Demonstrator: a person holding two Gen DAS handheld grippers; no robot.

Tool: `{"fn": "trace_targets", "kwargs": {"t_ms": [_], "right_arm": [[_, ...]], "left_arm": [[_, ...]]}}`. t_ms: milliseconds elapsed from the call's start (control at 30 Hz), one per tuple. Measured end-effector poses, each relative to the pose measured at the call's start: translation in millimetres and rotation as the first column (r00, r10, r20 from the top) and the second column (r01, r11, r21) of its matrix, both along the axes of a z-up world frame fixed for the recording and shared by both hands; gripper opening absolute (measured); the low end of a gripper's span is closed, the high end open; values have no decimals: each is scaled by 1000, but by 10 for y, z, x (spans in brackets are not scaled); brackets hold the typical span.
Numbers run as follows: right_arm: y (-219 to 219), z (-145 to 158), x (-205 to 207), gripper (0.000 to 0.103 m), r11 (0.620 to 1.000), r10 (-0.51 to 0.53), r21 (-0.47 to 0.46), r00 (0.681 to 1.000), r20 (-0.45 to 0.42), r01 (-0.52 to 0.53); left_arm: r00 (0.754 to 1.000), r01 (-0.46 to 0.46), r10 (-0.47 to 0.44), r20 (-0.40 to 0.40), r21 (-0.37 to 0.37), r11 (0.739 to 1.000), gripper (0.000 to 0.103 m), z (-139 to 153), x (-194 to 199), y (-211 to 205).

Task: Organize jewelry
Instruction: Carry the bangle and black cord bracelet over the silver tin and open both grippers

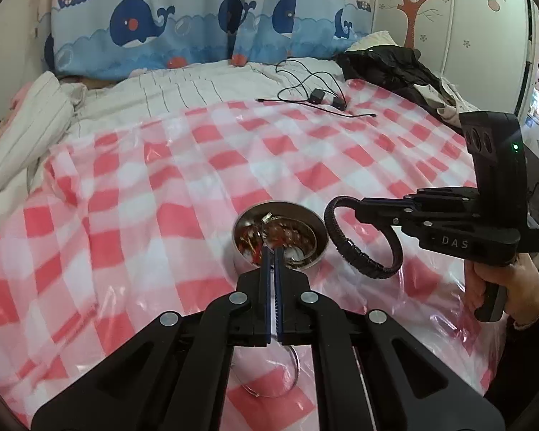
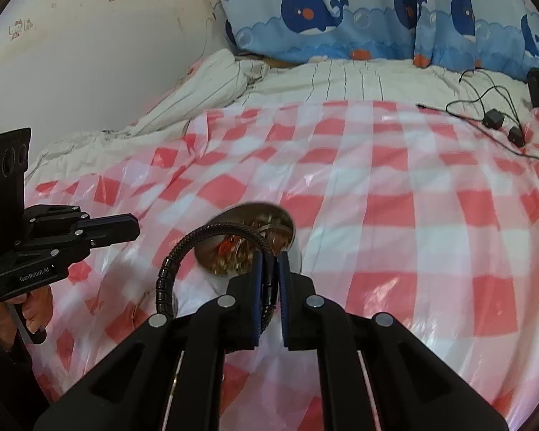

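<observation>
1. a pink-and-white checked sheet [image 1: 183,194] covers a bed; whale curtains [image 1: 143,25] hang behind it.
2. a steel bowl [image 1: 314,221] sits on the sheet, with mixed jewelry [image 1: 287,233] piled inside, reddish and gold pieces among them.
3. the right claw [image 2: 270,269] is clenched on a black braided bracelet [image 1: 359,248], gripping it at one side of the loop. the bracelet hangs in the air off the sheet, just right of the bowl in the left view, and arcs across the bowl in the right view.
4. the left claw [image 1: 272,251] is clenched tight, its blue pads together in front of the bowl; whether anything thin is pinched between them i cannot tell.
5. a thin silver hoop [image 1: 291,377] shows below the left claw, partly hidden by the linkage; whether it hangs or lies on the sheet i cannot tell.
6. a hand [image 1: 514,291] holds the right claw's handle at the right edge.
7. black cables [image 1: 316,89] with small adapters lie far back on the bed, beside dark clothes [image 1: 388,64].
</observation>
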State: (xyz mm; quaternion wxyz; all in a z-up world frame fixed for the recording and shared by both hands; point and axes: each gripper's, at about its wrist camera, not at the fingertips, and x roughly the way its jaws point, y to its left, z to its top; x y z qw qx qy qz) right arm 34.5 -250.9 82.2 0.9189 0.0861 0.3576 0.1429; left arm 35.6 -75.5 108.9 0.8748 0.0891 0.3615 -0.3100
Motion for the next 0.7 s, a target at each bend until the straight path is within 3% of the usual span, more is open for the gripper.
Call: {"fn": "trace_targets", "kwargs": {"t_ms": [133, 233, 300, 333, 367, 400, 500, 700], "right_arm": [[7, -45, -18, 9, 1000, 7, 1, 1000, -14, -7], [15, -65, -29, 9, 1000, 13, 4, 1000, -20, -13], [19, -77, -38, 9, 1000, 16, 5, 1000, -25, -16], [26, -86, -36, 9, 1000, 17, 5, 999, -28, -17], [30, -90, -37, 9, 1000, 18, 4, 999, -29, -18], [39, -96, -38, 9, 1000, 20, 5, 999, -31, -20], [47, -91, -50, 9, 1000, 22, 5, 999, -29, -22], [21, 7, -69, 9, 1000, 1, 3, 1000, 12, -1]], "left_arm": [[998, 15, -8, -70, 101, 995, 5, -215, -18, 61], [990, 21, 4, -141, 178, 984, 25, -540, -21, 139], [983, 34, 7, -181, 222, 974, 25, -742, -28, 170], [981, 52, -4, -192, 249, 967, 21, -834, -49, 154], [982, 67, -18, -186, 261, 963, 10, -863, -74, 137], [981, 91, -41, -187, 268, 959, 8, -852, -104, 100], [986, 97, -57, -156, 257, 961, 5, -747, -164, 47], [996, 49, -41, -73, 112, 992, 5, -263, -173, 105]]}}
